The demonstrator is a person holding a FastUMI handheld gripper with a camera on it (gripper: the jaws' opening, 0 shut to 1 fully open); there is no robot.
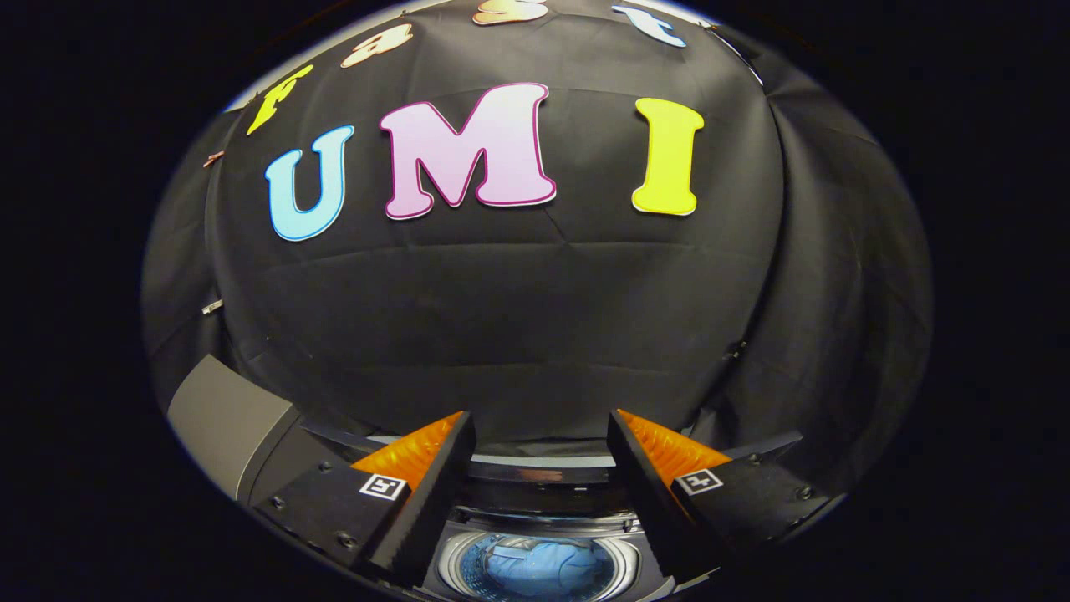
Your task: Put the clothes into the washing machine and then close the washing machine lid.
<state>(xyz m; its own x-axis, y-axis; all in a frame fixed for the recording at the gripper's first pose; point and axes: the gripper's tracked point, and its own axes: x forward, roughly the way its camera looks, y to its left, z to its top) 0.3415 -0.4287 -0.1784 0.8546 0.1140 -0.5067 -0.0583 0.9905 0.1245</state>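
In the gripper view the tongs [542, 435] hang over a top-loading washing machine [267, 468], their two fingers [418, 477] spread well apart with nothing between them, so they are released and grasp nothing. Below and between the fingers lies the round mouth of the machine's drum [542, 570], ringed by a pale metal rim, and inside it rests the clothes [547, 568], a bundle of light blue cloth that lies crumpled on the bottom of the drum. The cloth sits wholly inside the drum and well apart from both fingers; neither finger touches it. Just beyond the drum's mouth, between the fingertips, runs the dark back part of the machine's top, with a pale strip along its far edge; whether this is the folded lid or a control panel I cannot tell, but the opening over the drum stands uncovered, so the lid is not shut over the clothes. To the left of the left finger a grey slanted panel [226, 422] of the machine's body shows, angled up toward the wall. Behind the machine and beyond the fingers rises the booth's black cloth wall [535, 318], creased in a few long horizontal folds, with a side curtain of the same cloth hanging in vertical pleats to the right of the right finger.
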